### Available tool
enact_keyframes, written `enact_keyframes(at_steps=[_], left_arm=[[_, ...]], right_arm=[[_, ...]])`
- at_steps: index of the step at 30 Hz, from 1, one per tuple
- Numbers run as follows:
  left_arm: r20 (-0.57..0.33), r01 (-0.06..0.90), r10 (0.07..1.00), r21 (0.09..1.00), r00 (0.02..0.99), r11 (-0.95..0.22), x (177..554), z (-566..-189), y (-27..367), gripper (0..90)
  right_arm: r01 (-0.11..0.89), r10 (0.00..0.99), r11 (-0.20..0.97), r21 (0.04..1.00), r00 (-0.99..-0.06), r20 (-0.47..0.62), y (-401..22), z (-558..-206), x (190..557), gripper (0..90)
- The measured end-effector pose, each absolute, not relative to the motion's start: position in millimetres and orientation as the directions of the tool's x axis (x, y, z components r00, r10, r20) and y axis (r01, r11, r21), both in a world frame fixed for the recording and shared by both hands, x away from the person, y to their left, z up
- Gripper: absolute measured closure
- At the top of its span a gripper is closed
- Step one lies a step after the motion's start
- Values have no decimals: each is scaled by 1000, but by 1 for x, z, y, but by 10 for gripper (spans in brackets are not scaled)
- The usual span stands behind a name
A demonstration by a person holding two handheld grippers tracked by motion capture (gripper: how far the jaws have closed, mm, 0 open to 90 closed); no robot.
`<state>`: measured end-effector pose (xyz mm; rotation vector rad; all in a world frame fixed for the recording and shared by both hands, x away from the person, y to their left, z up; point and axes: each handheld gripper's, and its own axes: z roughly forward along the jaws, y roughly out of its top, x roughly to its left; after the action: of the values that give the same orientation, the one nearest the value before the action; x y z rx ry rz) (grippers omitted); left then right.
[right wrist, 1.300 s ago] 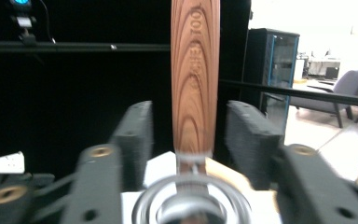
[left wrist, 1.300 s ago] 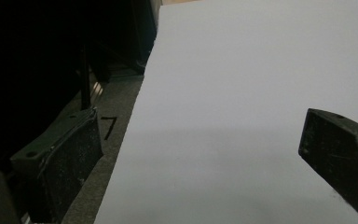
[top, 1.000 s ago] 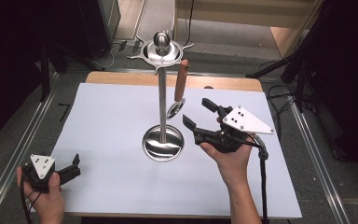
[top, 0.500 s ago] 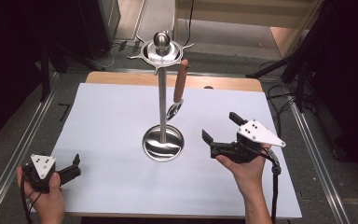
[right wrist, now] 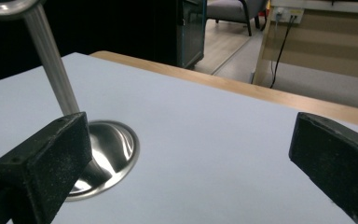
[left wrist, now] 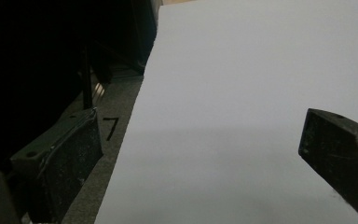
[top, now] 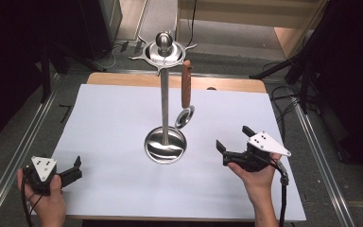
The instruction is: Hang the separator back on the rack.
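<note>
Overview first, from the high view: a steel utensil stand [top: 164, 113] stood at the table's centre on the white sheet [top: 108, 118], its round base [top: 165, 146] flat on the sheet and its pole upright. A wooden-handled utensil [top: 185, 92] hung from a hook on the stand's crown, handle uppermost and small metal head lowest, so its long axis ran vertically, just beside the pole on the right-hand side. The right gripper [top: 230, 141] rested in the person's hand on the sheet, jaws spread and holding nothing, pointed toward the stand. The utensil lay forward and to the left of those jaws, and above them. The left gripper [top: 75, 169] sat at the near left corner of the sheet, well apart from the stand, likewise released and empty. The right gripper was clearly the nearer of the two.

Left gripper view: both black jaws stood wide apart over the sheet's left edge, with nothing between them.

Right gripper view: the jaws were parted and empty. The stand's base [right wrist: 107, 154] and lower pole [right wrist: 51, 65] appeared at left, partly behind the left jaw. By judgement, any reach for the hanging utensil would require raising the right gripper and swinging it left.
</note>
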<state>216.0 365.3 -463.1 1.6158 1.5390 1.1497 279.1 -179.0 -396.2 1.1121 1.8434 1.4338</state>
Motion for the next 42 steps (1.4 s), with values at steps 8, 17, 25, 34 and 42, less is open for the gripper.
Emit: enact_keyframes(at_steps=[8,17,25,34,42], left_arm=[[173,444,983,886,-58,-130,216,-463,365,3],[172,444,983,887,-58,-129,216,-463,365,3],[176,445,983,886,-57,-132,216,-463,365,3],[175,445,983,886,-57,-131,216,-463,365,3],[173,444,983,887,-58,-130,216,-463,365,3]], right_arm=[[324,874,95,941,-480,77,-190,-420,283,0],[365,892,97,926,-445,83,-202,-438,283,0],[409,915,99,907,-396,78,-220,-456,282,0],[426,929,91,900,-362,78,-230,-466,281,0],[437,944,119,891,-328,35,-237,-474,276,0]])
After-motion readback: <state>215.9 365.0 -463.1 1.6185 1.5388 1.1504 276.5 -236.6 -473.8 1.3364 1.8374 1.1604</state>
